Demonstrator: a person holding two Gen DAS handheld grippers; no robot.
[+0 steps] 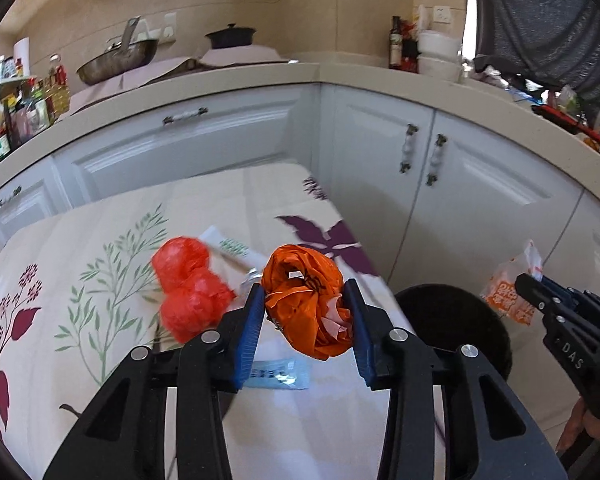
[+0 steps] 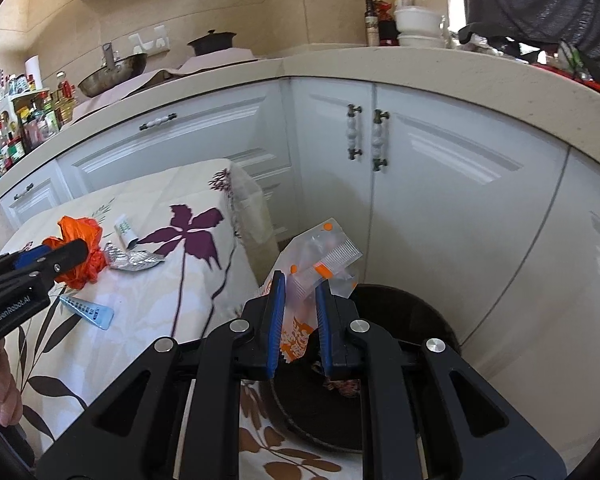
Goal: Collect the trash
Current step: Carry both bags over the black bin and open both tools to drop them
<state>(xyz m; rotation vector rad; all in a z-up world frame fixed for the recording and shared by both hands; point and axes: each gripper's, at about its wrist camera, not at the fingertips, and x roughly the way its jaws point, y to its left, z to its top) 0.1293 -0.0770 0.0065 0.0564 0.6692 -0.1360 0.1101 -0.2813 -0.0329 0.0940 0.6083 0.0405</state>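
Observation:
My left gripper [image 1: 304, 300] is shut on a crumpled orange plastic bag [image 1: 306, 296] and holds it above the floral tablecloth [image 1: 60, 280]; it also shows in the right wrist view [image 2: 78, 254]. My right gripper [image 2: 300, 282] is shut on a clear wrapper with orange print [image 2: 320, 256] and holds it above the dark round trash bin [image 2: 400, 320]. In the left wrist view the wrapper [image 1: 512, 284] hangs beside the bin [image 1: 452, 312]. A red crumpled bag [image 1: 188, 284] lies on the table left of my left gripper.
On the table lie a white sachet with green print [image 1: 232, 246], a foil blister pack [image 2: 134, 258] and a blue strip packet [image 2: 88, 312]. White cabinets [image 2: 420, 168] and a countertop with pans and bottles stand behind. The bin stands off the table's right edge.

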